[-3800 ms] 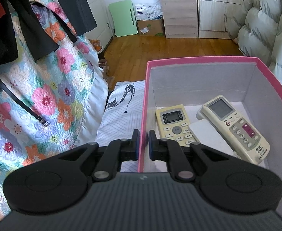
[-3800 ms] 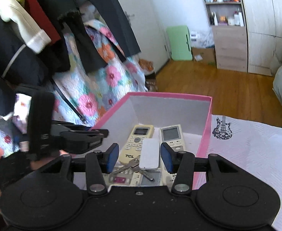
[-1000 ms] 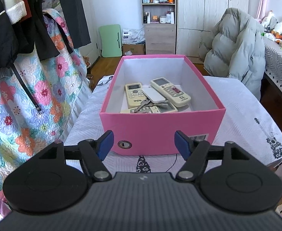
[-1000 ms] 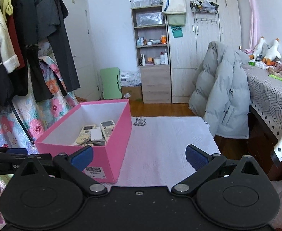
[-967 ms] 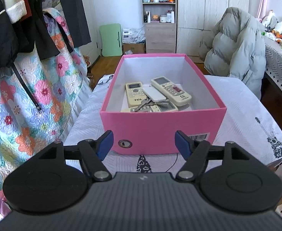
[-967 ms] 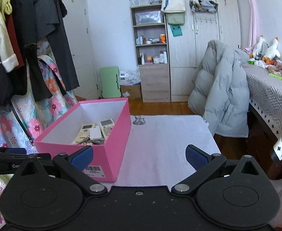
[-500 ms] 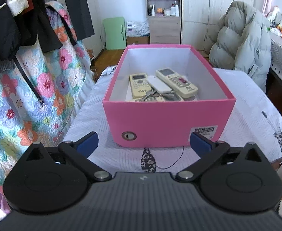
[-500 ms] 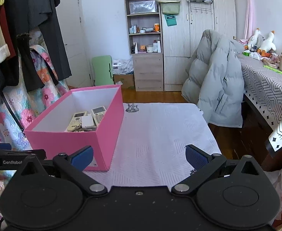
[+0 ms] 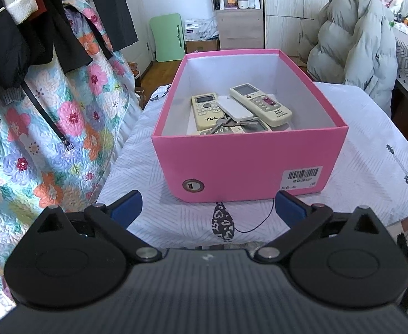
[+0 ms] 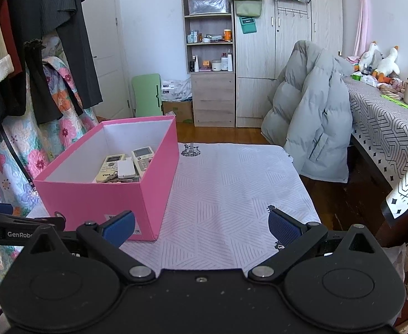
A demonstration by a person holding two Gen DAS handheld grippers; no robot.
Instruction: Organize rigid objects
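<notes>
A pink box stands on the white patterned table cover. Inside it lie a cream TCL remote, a second remote, a flat white device and keys. My left gripper is open and empty, just in front of the box's near wall. In the right wrist view the box sits at the left with the remotes inside. My right gripper is open and empty over the cover, to the right of the box.
Hanging clothes and a floral quilt crowd the left side. A grey puffer jacket hangs at the table's far right. A patterned desk stands further right. A thin black cord runs under the box's front edge.
Both grippers have pulled back from the box. The left gripper's jaws, shut on the box wall 3.8 s ago, have opened wide. The right gripper has risen a little.
</notes>
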